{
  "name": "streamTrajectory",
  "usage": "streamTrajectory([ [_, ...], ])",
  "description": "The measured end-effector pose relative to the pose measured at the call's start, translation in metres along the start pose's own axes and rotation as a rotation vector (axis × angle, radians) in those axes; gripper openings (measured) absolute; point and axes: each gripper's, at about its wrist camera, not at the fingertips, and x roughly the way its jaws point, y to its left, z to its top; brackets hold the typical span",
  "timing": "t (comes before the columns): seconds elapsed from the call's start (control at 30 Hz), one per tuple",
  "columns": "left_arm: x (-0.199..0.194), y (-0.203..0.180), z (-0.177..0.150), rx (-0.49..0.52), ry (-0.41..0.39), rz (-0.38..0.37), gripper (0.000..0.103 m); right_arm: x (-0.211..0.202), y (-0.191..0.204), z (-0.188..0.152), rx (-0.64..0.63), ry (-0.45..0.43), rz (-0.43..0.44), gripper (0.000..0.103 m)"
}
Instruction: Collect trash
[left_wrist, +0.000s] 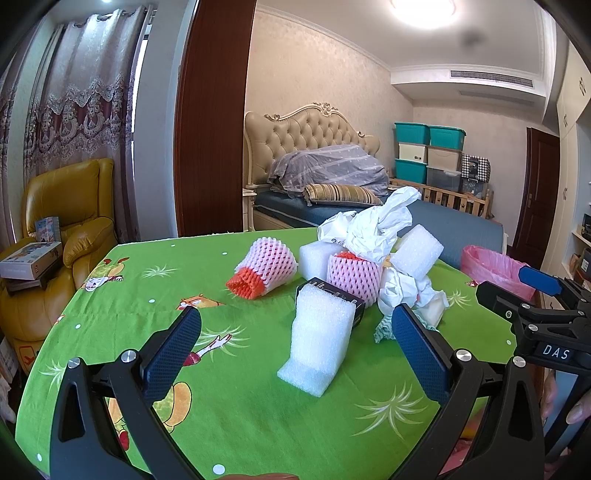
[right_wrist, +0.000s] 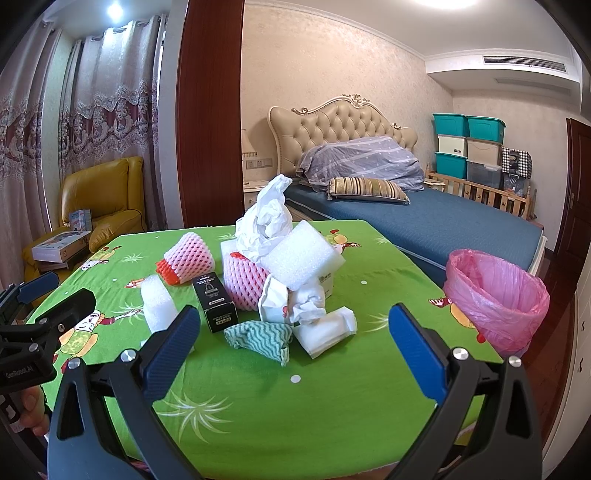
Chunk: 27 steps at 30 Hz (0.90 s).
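A heap of trash lies on the green tablecloth (left_wrist: 258, 406): a white foam block (left_wrist: 319, 343) nearest, a black box (right_wrist: 215, 302), two pink foam fruit nets (left_wrist: 267, 267) (right_wrist: 243, 282), crumpled white paper (right_wrist: 267, 218), more foam (right_wrist: 301, 254), a teal wavy cloth (right_wrist: 258, 338) and a folded white packet (right_wrist: 325, 332). My left gripper (left_wrist: 295, 332) is open and empty, the foam block between its fingers' line. My right gripper (right_wrist: 291, 336) is open and empty, just short of the cloth and packet. A bin with a pink bag (right_wrist: 496, 295) stands at the table's right edge.
A yellow armchair (left_wrist: 70, 229) with boxes on it stands left of the table. A bed (right_wrist: 424, 218) lies behind, with stacked storage boxes (right_wrist: 469, 147) at its far side. The right gripper shows in the left wrist view (left_wrist: 532, 291), and the left gripper in the right wrist view (right_wrist: 44, 299).
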Motion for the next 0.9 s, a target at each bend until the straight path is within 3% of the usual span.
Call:
streamTrajectory([
  [0.37, 0.005, 0.003, -0.003, 0.000, 0.014, 0.001, 0.097, 0.018, -0.007, -0.002, 0.012, 0.073, 0.008, 0.099],
  [0.6, 0.033, 0.015, -0.008, -0.016, 0.099, 0.037, 0.097, 0.064, -0.025, -0.010, 0.033, 0.188, 0.022, 0.099],
  [0.9, 0.070, 0.009, -0.018, 0.012, 0.212, -0.022, 0.097, 0.106, -0.050, -0.022, 0.104, 0.278, 0.006, 0.094],
])
